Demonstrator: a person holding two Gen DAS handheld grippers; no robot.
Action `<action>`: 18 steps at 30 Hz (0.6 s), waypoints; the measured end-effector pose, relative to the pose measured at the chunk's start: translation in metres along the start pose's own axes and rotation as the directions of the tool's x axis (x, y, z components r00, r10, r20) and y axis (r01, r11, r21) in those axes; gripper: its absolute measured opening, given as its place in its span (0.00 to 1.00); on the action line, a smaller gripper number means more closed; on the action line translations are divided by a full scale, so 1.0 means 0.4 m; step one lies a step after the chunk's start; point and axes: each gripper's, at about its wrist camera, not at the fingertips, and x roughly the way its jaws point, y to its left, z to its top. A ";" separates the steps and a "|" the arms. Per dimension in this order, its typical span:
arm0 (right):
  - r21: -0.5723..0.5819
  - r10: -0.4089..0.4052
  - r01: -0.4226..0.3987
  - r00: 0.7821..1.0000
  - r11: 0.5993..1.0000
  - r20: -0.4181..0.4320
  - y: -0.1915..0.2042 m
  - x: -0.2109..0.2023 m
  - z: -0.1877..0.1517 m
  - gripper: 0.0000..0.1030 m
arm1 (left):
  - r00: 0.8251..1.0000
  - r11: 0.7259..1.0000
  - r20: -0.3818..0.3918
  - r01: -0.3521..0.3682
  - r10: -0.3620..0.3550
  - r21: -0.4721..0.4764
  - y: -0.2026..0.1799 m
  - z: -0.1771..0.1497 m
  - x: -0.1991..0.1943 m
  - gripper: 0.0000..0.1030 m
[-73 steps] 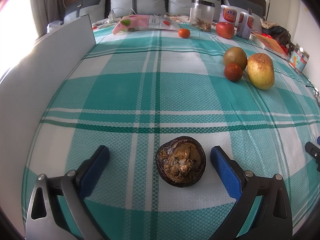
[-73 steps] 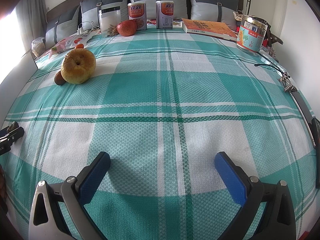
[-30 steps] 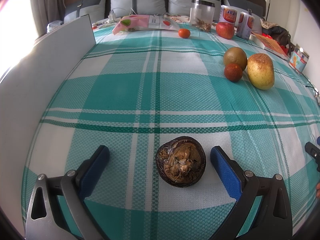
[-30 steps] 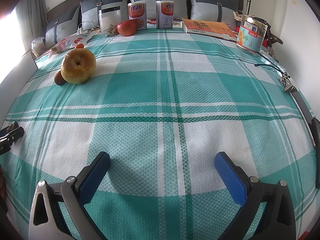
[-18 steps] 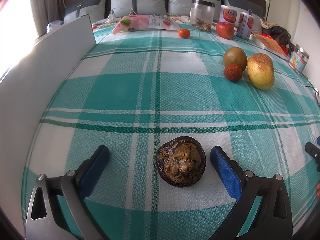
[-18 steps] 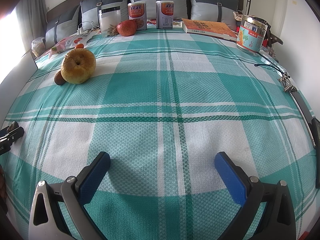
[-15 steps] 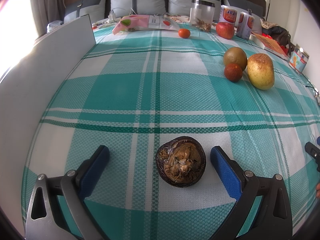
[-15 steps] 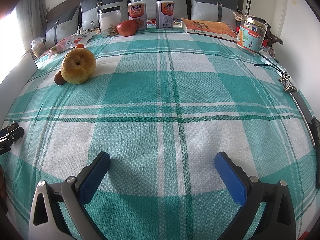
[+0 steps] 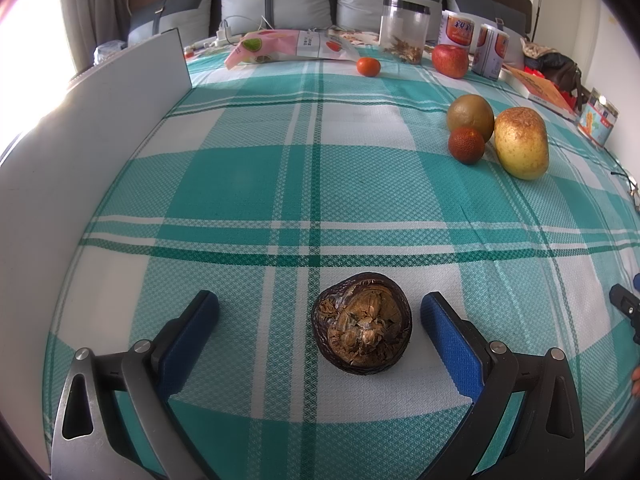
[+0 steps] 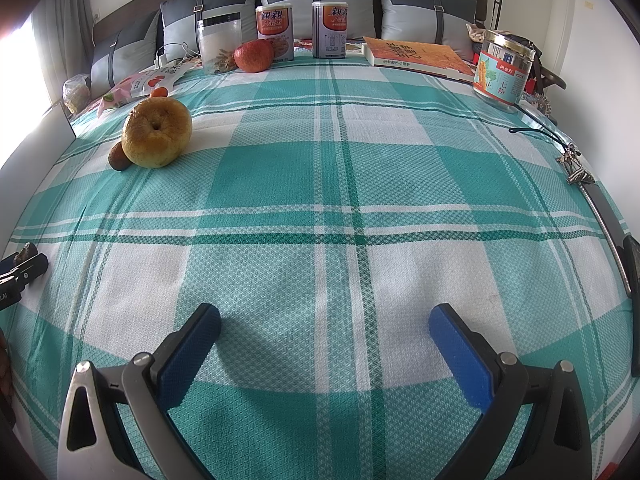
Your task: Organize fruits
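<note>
Two wrist-cam views over a bed w/ a teal-and-white plaid bedspread [image 9: 320,184].

Left view: left gripper [image 9: 320,320] sits low over the bedspread, fingers spread wide, holding nothing. A dark, round mangosteen-like fruit [image 9: 362,334], brown dried calyx facing the cam, lies between the fingers. It sits off-centre, just beside the right finger [image 9: 448,340] and well apart from the left one, touching neither. Farther off to the right is a cluster of three fruits: a brownish-green round fruit [image 9: 470,117], a small red-orange fruit [image 9: 466,145] in front of it, and a big yellow pear [image 9: 521,143] beside them, all close together. Near the headboard are a small orange [image 9: 368,67] and a red apple [image 9: 450,60], next to a clear jar [image 9: 403,30] and cans. A white board [image 9: 100,128] runs along the left edge.

Right view: right gripper [image 10: 324,340] also has its fingers spread and empty, over bare bedspread. The pear [image 10: 156,132] shows at upper left, well apart.

Judgement: the step in hand looks like grasping the dark fruit w/ the left gripper, probably to move it toward the cluster. To do it well, shift the gripper slightly right so the fruit is centred, then close slowly at its widest part. The rind is round and may roll on soft fabric, so press evenly and lift straight up.
</note>
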 end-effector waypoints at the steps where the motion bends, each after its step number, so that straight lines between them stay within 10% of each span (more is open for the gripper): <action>1: 0.000 0.000 0.000 1.000 1.000 0.000 0.000 0.000 0.000 1.00 | 1.000 1.000 0.000 0.000 0.000 0.000 0.000 0.000 0.000 0.99; 18: 0.007 -0.007 0.007 1.000 1.000 -0.004 -0.003 0.000 0.001 1.00 | 0.993 0.993 0.004 0.118 -0.118 0.001 0.013 -0.003 -0.016 0.97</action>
